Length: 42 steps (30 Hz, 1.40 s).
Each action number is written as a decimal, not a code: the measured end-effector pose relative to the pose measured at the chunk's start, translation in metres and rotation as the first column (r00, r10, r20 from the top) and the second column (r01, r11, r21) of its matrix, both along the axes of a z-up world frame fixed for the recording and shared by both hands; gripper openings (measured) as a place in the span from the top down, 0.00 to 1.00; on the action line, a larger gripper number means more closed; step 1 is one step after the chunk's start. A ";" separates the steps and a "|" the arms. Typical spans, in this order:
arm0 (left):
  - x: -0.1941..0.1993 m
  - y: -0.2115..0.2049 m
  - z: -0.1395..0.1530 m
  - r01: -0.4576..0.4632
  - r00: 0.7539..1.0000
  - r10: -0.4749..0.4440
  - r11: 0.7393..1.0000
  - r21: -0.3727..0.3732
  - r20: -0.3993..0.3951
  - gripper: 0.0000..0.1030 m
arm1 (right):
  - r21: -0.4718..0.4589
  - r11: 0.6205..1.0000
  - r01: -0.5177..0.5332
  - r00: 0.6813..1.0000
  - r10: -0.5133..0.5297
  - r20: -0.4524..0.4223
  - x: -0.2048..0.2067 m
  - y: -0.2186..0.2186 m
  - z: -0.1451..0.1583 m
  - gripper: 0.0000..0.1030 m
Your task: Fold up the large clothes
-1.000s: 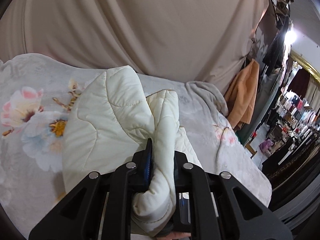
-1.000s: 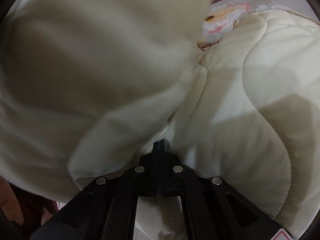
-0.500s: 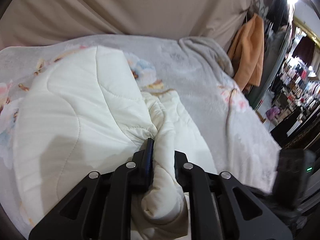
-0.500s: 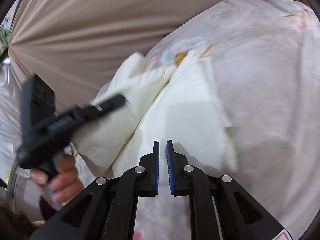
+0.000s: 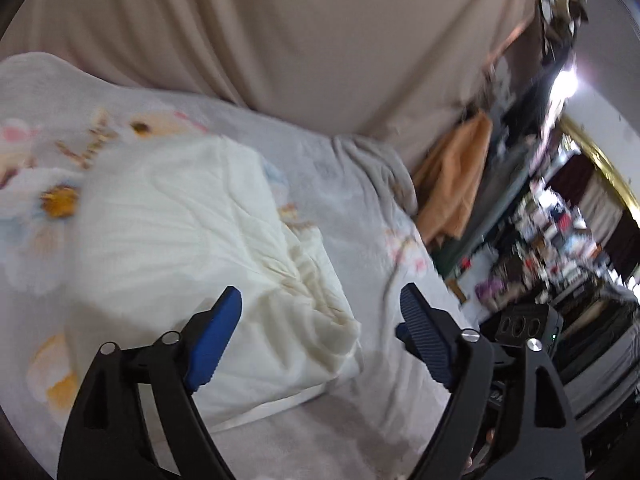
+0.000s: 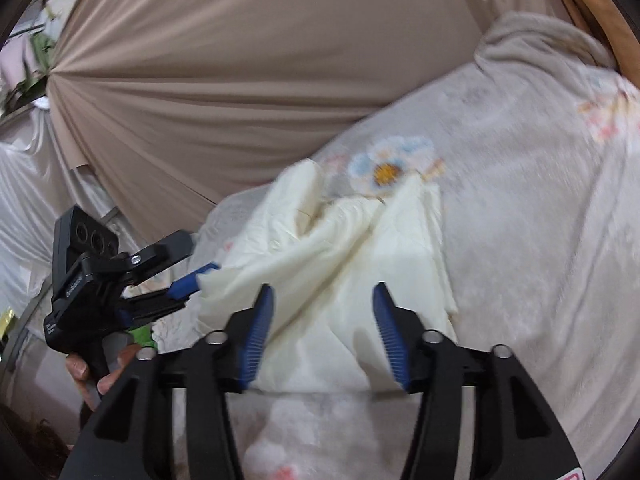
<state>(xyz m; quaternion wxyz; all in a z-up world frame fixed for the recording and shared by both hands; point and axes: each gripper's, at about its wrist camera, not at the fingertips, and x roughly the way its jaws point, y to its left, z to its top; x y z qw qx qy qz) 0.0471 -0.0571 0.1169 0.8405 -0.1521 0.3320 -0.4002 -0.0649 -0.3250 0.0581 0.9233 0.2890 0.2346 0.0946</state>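
Left gripper [image 5: 320, 320] jaws wide apart, just been opening, nothing pinched between the blue pads; right gripper [image 6: 322, 320] same, jaws spread after just opening, pads clear of fabric. Cream quilted garment [image 5: 192, 248] lies bunched in a rough fold on the floral blanket [image 5: 360, 208], just ahead of both grippers. In the right wrist view a hand [image 6: 92, 376] holds the left gripper at the garment's left edge. Beige curtain [image 5: 300, 40] behind, frames motion-blurred

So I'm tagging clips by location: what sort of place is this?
Probably a clothing shop or market stall, not a home: crowded goods racks behind, an orange garment hanging up, and a floral blanket serving as the folding surface before a beige drape.
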 end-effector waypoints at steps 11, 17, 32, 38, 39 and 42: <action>0.008 0.057 -0.044 -0.311 0.950 0.311 0.925 0.220 0.033 0.21 | -0.120 0.982 -0.147 0.988 0.140 -0.061 0.063 0.090 0.014 0.34; 0.002 0.043 -0.032 -0.266 0.964 0.256 0.944 0.194 0.072 0.21 | -0.134 0.986 -0.097 0.995 0.100 0.016 0.053 0.085 0.019 0.91; 0.000 -0.046 -0.082 -0.195 0.978 0.149 0.892 0.407 0.144 0.19 | 0.175 0.984 0.035 0.984 -0.004 -0.176 0.016 -0.015 -0.086 0.76; 0.001 -0.044 -0.082 -0.194 0.979 0.149 0.896 0.399 0.142 0.19 | 0.092 0.995 0.041 0.996 -0.033 -0.086 -0.009 -0.019 -0.033 0.61; 0.001 -0.045 -0.082 -0.196 0.978 0.150 0.894 0.403 0.144 0.19 | 0.062 0.997 0.049 0.996 -0.044 -0.082 -0.010 -0.017 -0.025 0.60; 0.002 -0.046 -0.083 -0.195 0.979 0.149 0.890 0.412 0.142 0.19 | 0.026 0.994 0.105 0.994 -0.104 -0.032 -0.012 -0.025 -0.005 0.56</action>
